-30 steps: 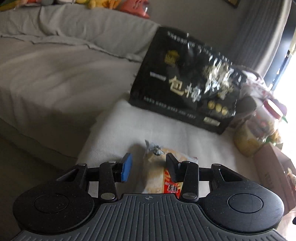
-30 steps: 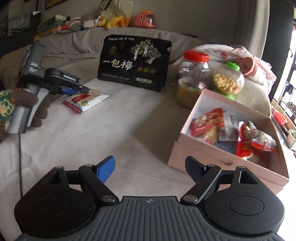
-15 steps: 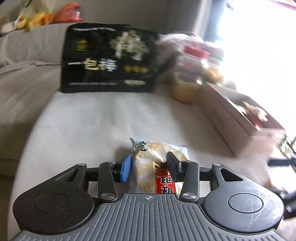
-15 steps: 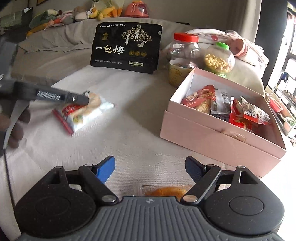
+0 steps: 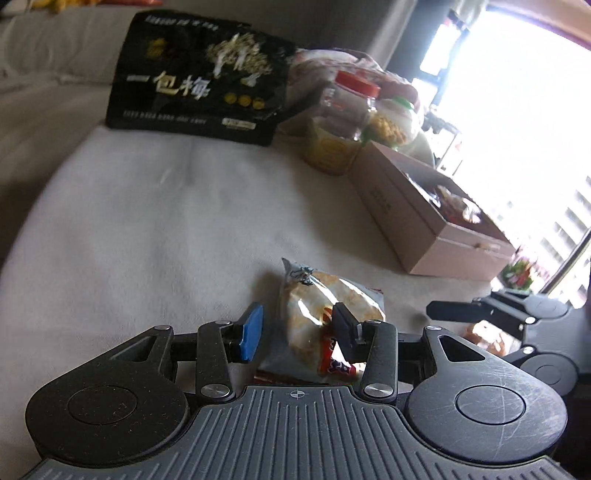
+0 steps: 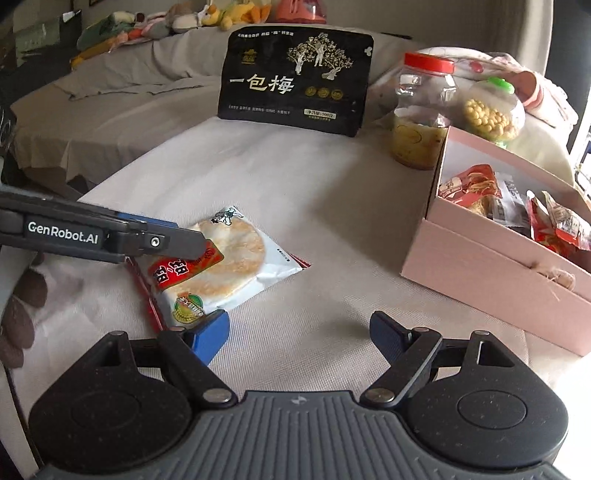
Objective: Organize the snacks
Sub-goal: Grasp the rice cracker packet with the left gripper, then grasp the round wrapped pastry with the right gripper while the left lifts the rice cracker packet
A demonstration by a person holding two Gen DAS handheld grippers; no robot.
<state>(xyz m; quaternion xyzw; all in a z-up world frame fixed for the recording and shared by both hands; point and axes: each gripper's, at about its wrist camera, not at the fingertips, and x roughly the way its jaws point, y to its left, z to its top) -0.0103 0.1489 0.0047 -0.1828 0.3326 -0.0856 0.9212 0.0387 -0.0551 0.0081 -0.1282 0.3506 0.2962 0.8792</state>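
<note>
The left gripper (image 5: 297,328), fingers clamped on the clear-wrapped round rice cracker packet (image 6: 221,262), holds it low over the cloth-covered table (image 6: 314,192). The right gripper (image 6: 299,332) hangs empty, fingers apart. The pink cardboard box (image 6: 491,273) already holds several snacks; this packet remains outside.

Looks like somebody's living room or bedroom at home. There's a sofa (image 6: 122,85) draped in a grey sheet across the upper left of the right wrist view, with plush toys (image 6: 207,16) lined up along its top edge. Curtains (image 6: 532,29) hang at the upper right, and a bright window (image 5: 517,122) blows out the right side of the left wrist view. Snack jars (image 6: 424,110) and a pink box (image 6: 491,266) sit around casually.
</note>
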